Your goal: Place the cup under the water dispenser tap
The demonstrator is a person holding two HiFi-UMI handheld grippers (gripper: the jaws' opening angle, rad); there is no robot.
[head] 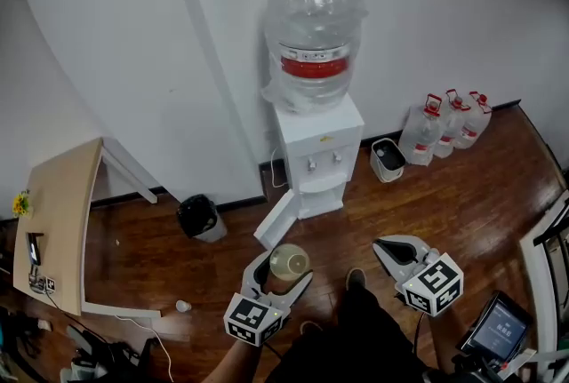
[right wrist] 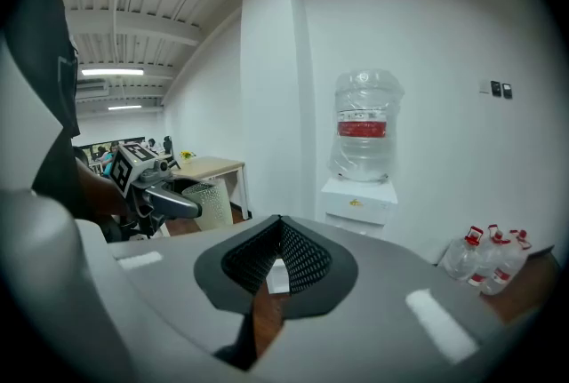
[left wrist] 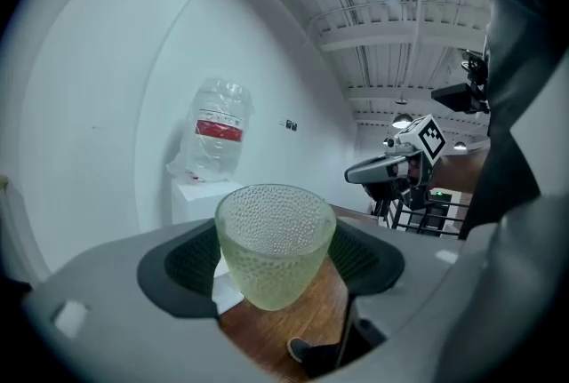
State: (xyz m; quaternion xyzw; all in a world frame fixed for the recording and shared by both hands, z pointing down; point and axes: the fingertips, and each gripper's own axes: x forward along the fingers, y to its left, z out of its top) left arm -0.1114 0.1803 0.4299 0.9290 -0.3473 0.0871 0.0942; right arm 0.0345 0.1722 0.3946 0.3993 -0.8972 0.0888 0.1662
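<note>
A pale green, dimpled glass cup [head: 289, 262] [left wrist: 274, 243] stands upright between the pads of my left gripper [head: 284, 272] [left wrist: 276, 248], which is shut on it above the wooden floor. The white water dispenser [head: 316, 157] [left wrist: 212, 170] [right wrist: 362, 168] stands ahead against the wall, with a clear bottle on top and two taps [head: 324, 162] on its front. The cup is well short of it. My right gripper [head: 397, 250] [right wrist: 278, 228] hovers to the right with its jaws touching at the tips and nothing between them.
The dispenser's lower door [head: 276, 219] hangs open toward me. A black bin [head: 201, 218] sits to its left and a small white bin [head: 387, 159] and several water jugs [head: 449, 125] to its right. A wooden table [head: 58, 221] is at far left and a tablet [head: 498, 328] at lower right.
</note>
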